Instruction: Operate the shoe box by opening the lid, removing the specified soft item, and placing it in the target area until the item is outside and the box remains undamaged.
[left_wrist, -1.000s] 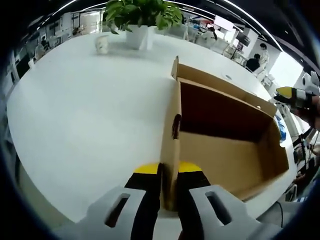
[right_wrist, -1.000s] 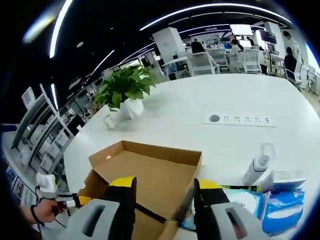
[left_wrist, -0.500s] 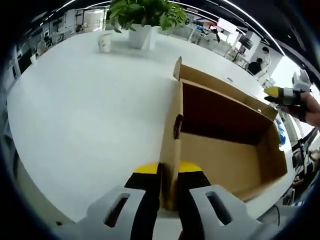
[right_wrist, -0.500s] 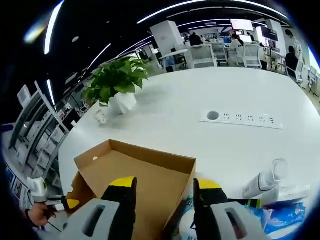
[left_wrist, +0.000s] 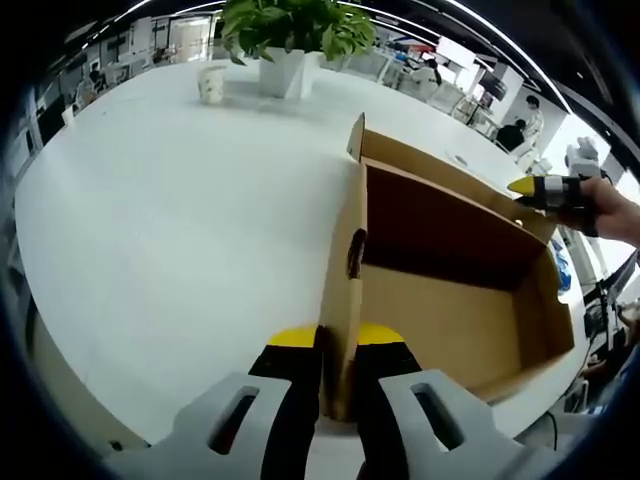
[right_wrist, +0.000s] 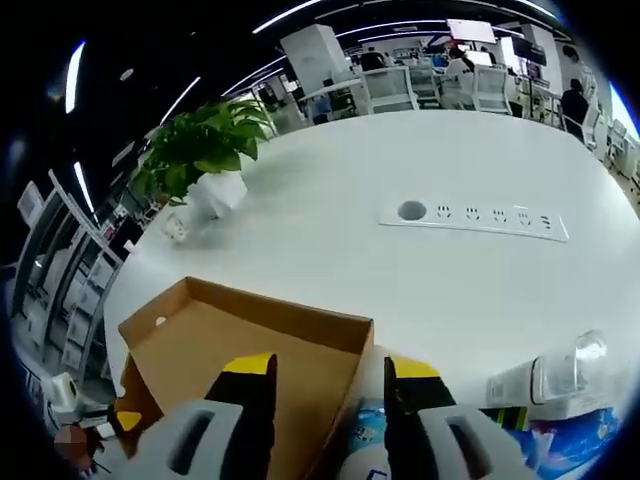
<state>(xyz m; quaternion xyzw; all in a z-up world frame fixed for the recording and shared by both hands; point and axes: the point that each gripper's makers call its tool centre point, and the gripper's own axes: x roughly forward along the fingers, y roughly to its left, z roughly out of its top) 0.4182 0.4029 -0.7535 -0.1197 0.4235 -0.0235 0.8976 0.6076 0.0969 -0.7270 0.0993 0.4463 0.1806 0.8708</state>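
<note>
Cardboard shoe box (left_wrist: 450, 290) lies open on the white tabletop (left_wrist: 170, 220) (inside looks bare). Left tool (left_wrist: 338, 365) clamps its near end wall. Right tool (right_wrist: 325, 385) hangs parted over the box's far corner, gripping nothing.

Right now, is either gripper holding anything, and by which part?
The left gripper pinches the brown cardboard shoe box by its upright end wall. The right gripper is open, holding nothing, above the box's far side.

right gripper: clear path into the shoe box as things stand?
Probably yes. The right gripper hovers open over the shoe box, whose top is open, with nothing between; the left gripper only clamps the end wall.
</note>
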